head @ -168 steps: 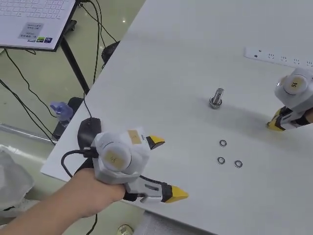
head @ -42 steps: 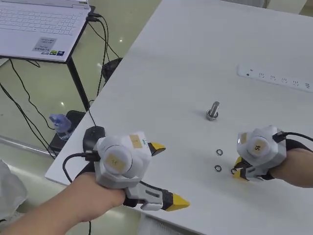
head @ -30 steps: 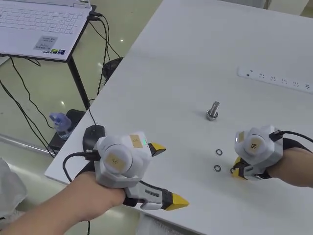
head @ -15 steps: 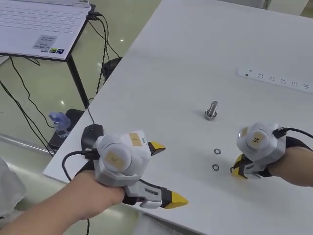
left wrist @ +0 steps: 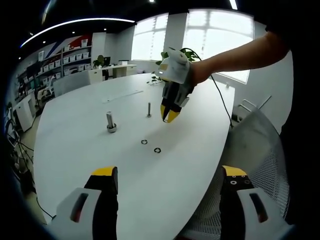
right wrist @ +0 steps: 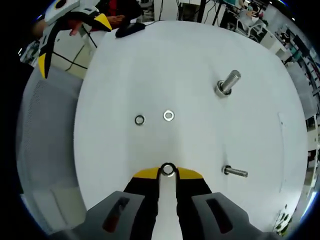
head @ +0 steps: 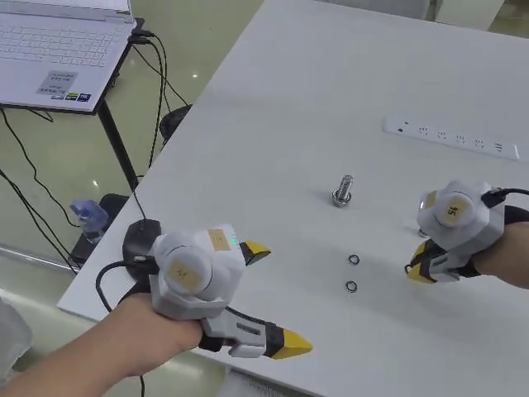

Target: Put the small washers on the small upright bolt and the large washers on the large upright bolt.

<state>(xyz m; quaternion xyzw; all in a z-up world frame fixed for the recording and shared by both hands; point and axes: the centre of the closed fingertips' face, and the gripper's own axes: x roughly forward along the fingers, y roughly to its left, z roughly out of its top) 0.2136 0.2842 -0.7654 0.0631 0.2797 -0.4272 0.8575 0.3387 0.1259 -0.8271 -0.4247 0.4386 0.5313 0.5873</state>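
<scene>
Your right gripper [right wrist: 168,174] has its jaws pinched almost together on a washer [right wrist: 168,164], which sits right between the yellow tips, held above the white surface [right wrist: 125,65]. Ahead of those tips in the right gripper view, a loose washer [right wrist: 139,120] and a second loose washer [right wrist: 169,116] lie flat on the surface, near each other but not touching. Beyond them, to the right in that view, the large bolt [right wrist: 227,84] stands upright and is wider at its base. The small bolt [right wrist: 234,172] stands just to the right of the held washer in that view, apart from it and well apart from the large bolt; the left gripper view shows it upright too. Your left gripper [left wrist: 169,172] has its jaws wide apart and holds nothing; it sits near the edge of the surface, well apart from both bolts. In the head view a power strip [head: 450,136] lies on the far side of the surface, and a laptop [head: 58,50] sits on a stand off to the left.
</scene>
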